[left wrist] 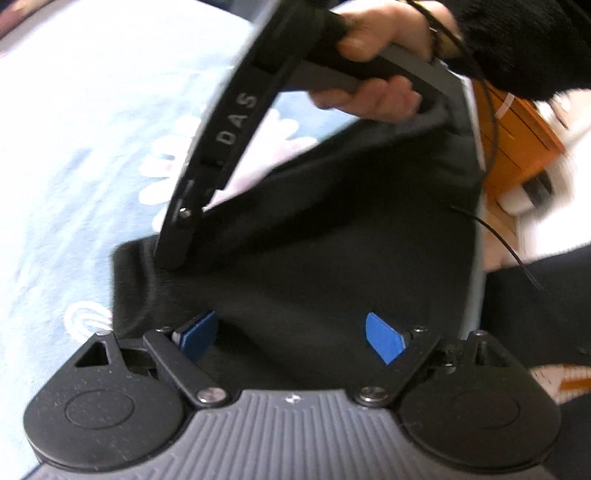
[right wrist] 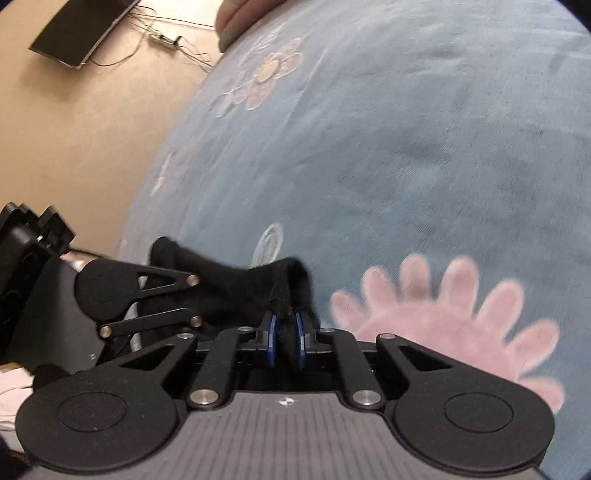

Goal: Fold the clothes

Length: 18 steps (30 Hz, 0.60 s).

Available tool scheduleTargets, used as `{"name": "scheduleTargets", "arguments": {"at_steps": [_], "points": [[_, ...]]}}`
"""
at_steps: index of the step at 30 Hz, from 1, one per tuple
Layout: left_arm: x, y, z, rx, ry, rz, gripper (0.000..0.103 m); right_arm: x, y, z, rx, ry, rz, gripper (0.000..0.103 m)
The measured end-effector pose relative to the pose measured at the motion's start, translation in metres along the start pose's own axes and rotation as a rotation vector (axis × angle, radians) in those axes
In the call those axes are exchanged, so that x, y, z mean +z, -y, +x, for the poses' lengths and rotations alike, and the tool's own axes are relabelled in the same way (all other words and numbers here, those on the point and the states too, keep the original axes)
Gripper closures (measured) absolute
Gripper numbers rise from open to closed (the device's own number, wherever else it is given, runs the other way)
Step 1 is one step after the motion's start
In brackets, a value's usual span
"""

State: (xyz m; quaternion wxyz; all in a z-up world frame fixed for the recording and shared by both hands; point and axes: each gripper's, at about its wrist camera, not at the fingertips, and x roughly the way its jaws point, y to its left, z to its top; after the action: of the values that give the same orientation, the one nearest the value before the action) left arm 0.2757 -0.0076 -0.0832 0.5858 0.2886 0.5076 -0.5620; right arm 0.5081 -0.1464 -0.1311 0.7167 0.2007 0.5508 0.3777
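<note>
A black garment lies on a light blue bedsheet with pink flowers. My left gripper hovers just over the cloth, its blue pads wide apart and open, nothing pinched between them. A person's hand holds the right gripper, whose tip meets the garment's left edge. In the right wrist view my right gripper has its blue pads close together, shut on a raised fold of the black garment. The left gripper's linkage bars show at the left, beside the cloth.
The bedsheet stretches far ahead and to the right. Beyond the bed's left edge lies tan floor with a dark flat panel and loose cables. Orange wooden furniture stands past the bed's right edge.
</note>
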Motion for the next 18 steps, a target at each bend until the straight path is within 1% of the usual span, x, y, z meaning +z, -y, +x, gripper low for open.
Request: {"name": "scheduleTargets", "arguments": {"at_steps": [2,4,6,7,8,9,10,12,14,15,16,18], "points": [[-0.001,-0.002,-0.004,0.003,0.025,-0.010,0.016,0.004,-0.002,-0.002,-0.021,0.014,-0.004,0.087],[-0.004,-0.004,-0.011,0.009,0.059,-0.012,0.016,0.007,-0.004,-0.009,-0.045,0.042,0.004,0.080],[-0.007,-0.008,-0.016,0.003,0.098,-0.032,0.015,0.006,0.001,-0.028,-0.058,0.107,0.062,0.076],[-0.009,-0.013,-0.016,-0.003,0.106,-0.057,0.015,0.005,0.004,-0.037,-0.065,0.139,0.091,0.074],[-0.010,-0.019,-0.015,0.000,0.102,-0.085,0.015,0.003,0.006,-0.046,-0.078,0.168,0.119,0.071],[-0.014,-0.026,-0.012,0.008,0.092,-0.114,0.015,0.000,0.008,-0.054,-0.097,0.188,0.143,0.066],[-0.020,-0.031,-0.011,0.020,0.087,-0.131,0.016,-0.006,0.010,-0.062,-0.121,0.202,0.162,0.065],[-0.028,-0.034,-0.017,0.044,0.103,-0.130,0.015,-0.018,0.010,-0.076,-0.175,0.217,0.183,0.065],[-0.031,-0.035,-0.020,0.097,0.076,-0.147,0.016,-0.034,0.010,-0.090,-0.218,0.220,0.209,0.065],[-0.030,-0.034,-0.022,0.106,0.068,-0.157,0.016,-0.042,0.010,-0.097,-0.237,0.220,0.217,0.065],[-0.028,-0.032,-0.025,0.107,0.068,-0.160,0.016,-0.051,0.010,-0.103,-0.255,0.217,0.222,0.065],[-0.020,-0.027,-0.034,0.084,0.093,-0.141,0.015,-0.069,0.007,-0.111,-0.285,0.199,0.207,0.065]]}}
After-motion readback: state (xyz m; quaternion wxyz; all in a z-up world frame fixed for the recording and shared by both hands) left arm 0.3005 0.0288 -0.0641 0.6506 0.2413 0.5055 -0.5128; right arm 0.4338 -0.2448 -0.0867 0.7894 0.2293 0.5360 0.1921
